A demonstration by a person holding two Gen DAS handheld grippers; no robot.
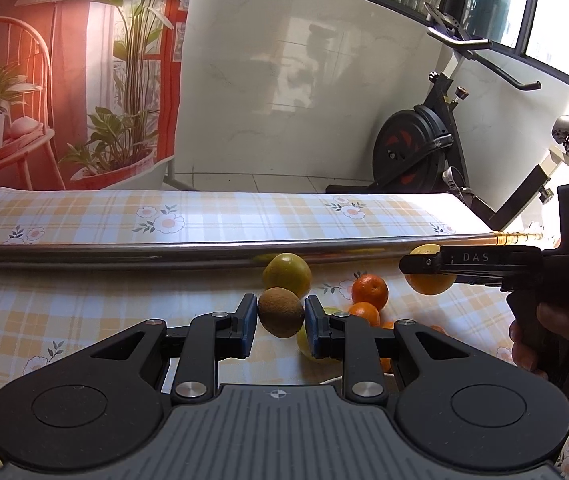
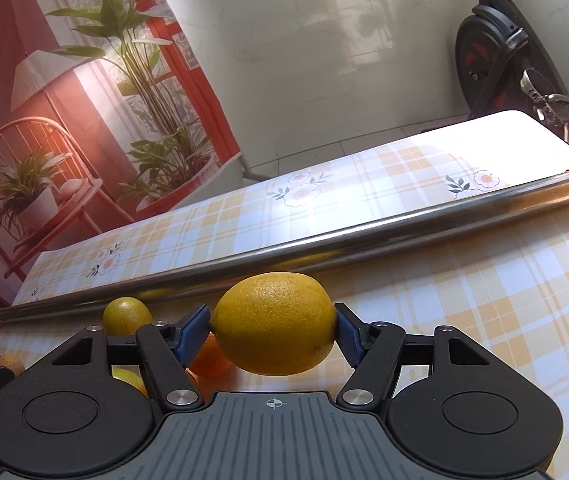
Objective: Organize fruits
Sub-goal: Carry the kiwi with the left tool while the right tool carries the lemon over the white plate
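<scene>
In the left wrist view my left gripper [image 1: 281,307] is shut on a brown kiwi [image 1: 280,318], its blue pads pressing both sides. Beyond it on the checked tablecloth lie a yellow-green citrus [image 1: 287,274], two tangerines [image 1: 369,290] and a pale fruit partly hidden behind my right finger. My right gripper [image 2: 274,318] is shut on a large yellow citrus [image 2: 274,324] held above the cloth. That gripper shows side-on at the right of the left wrist view [image 1: 424,270]. The kiwi [image 2: 10,362] appears at the right wrist view's left edge.
A long metal rod [image 1: 164,250] lies across the table behind the fruits. A person's hand [image 1: 532,332] grips the right handle. An exercise bike [image 1: 424,152] stands past the table's far edge. Plant backdrop at left.
</scene>
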